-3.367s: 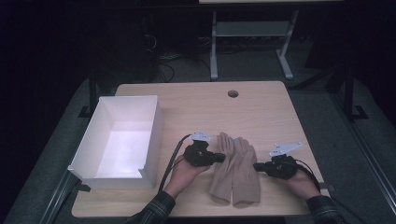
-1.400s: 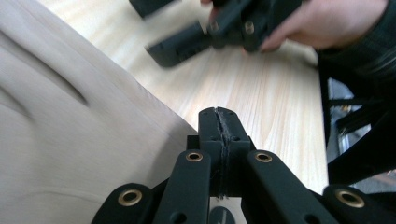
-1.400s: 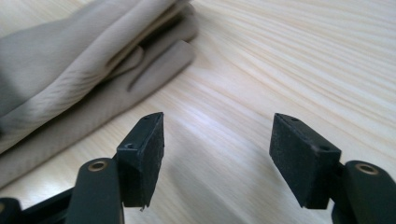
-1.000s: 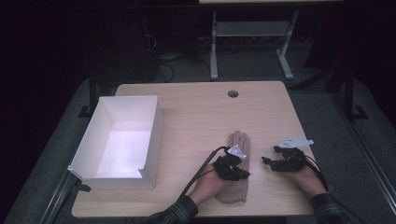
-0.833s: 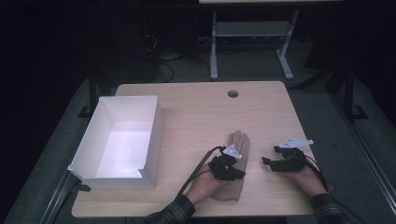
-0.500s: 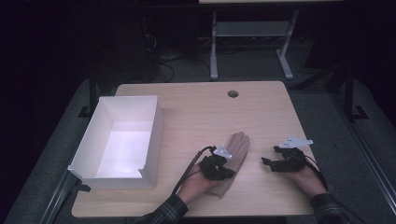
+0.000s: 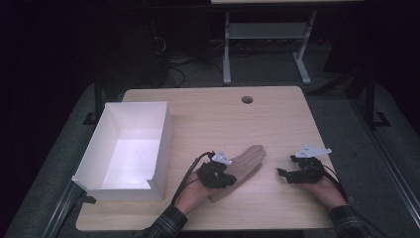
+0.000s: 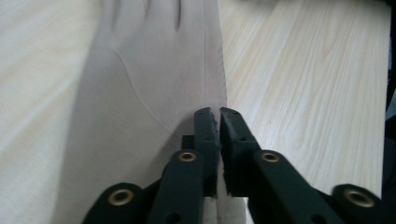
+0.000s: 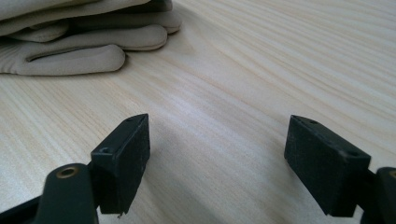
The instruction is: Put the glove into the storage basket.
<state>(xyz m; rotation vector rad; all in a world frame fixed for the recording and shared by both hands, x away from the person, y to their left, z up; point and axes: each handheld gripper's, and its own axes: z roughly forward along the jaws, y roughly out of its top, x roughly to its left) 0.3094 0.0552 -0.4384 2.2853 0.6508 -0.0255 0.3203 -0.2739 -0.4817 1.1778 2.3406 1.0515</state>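
A beige glove lies flat on the wooden table, fingers pointing away to the right. My left gripper rests over its wrist end. In the left gripper view its pads stand a thin slit apart at the edge of the glove; the jaws of the left gripper have just been opening. My right gripper sits on the table right of the glove, jaws wide and just opened further. The right gripper has only bare wood between its pads, and the glove's fingertips lie ahead of it.
A white open box stands at the table's left side, close to my left hand. A round cable hole is near the far edge. Beyond the table stands a metal frame on a dark floor.
My left hand has slid to the left and the glove has come with it, ending slanted. Earlier two gloves lay side by side between the grippers. The right hand has stayed put.
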